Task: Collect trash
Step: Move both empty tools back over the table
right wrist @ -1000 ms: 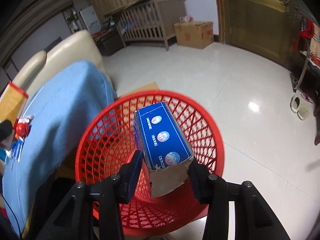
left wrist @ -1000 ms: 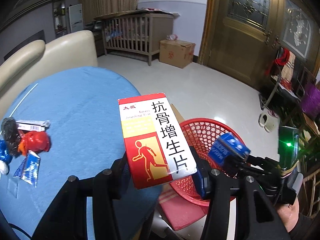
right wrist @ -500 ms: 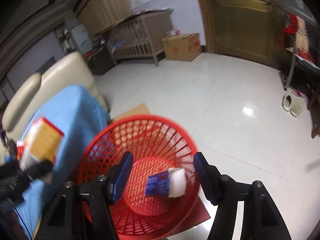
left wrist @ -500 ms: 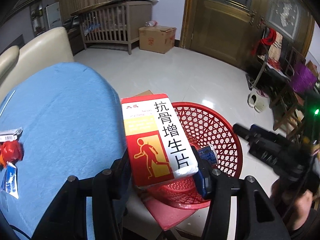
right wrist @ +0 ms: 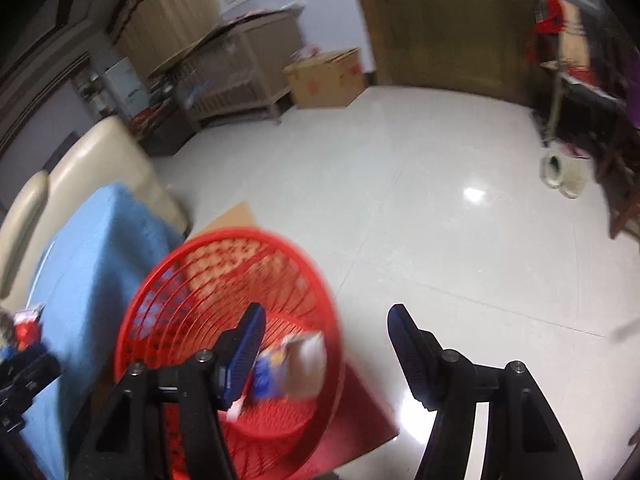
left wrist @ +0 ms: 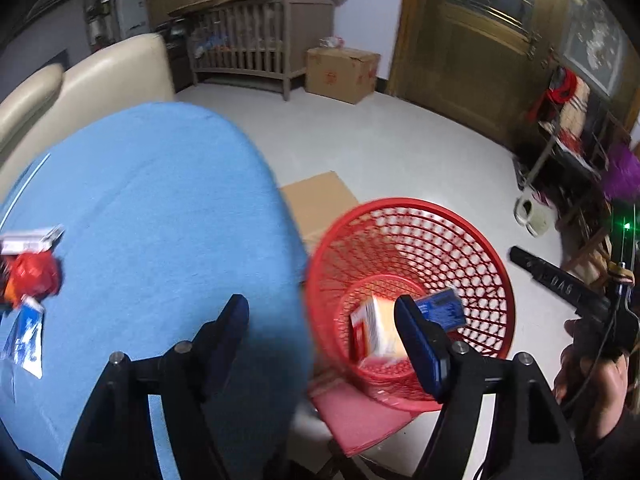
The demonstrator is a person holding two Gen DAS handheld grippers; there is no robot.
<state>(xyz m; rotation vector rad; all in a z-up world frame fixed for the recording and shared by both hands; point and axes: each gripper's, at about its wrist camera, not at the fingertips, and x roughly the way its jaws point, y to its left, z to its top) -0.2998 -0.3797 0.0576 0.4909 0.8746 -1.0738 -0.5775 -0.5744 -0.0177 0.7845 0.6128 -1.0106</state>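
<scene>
A red mesh basket (left wrist: pixel 408 205) (right wrist: pixel 240 240) stands on the floor beside the blue-covered table (left wrist: pixel 140 220). In it lie a red-and-yellow medicine box (left wrist: pixel 376 332) and a blue box (left wrist: pixel 440 309) (right wrist: pixel 272 368). My left gripper (left wrist: pixel 324 324) hovers over the table edge and the basket, its jaws opening with nothing between them. My right gripper (right wrist: pixel 326 340) is open and empty, over the basket's right rim and the floor. On the table's left side lie a red wrapper (left wrist: pixel 32 276), a white pack (left wrist: pixel 28 240) and a blue-silver sachet (left wrist: pixel 24 340).
The basket sits on a pink mat (left wrist: pixel 360 412), with flat cardboard (left wrist: pixel 320 196) behind it. A cream sofa (left wrist: pixel 80 80) backs the table. A wooden crib (left wrist: pixel 248 56), a cardboard box (left wrist: pixel 340 72) and slippers (left wrist: pixel 532 216) stand farther off on the tiled floor.
The left gripper opened and let go of the red-and-yellow box, which now lies in the basket. The right gripper dropped the blue box into the basket and swung right, rolling.
</scene>
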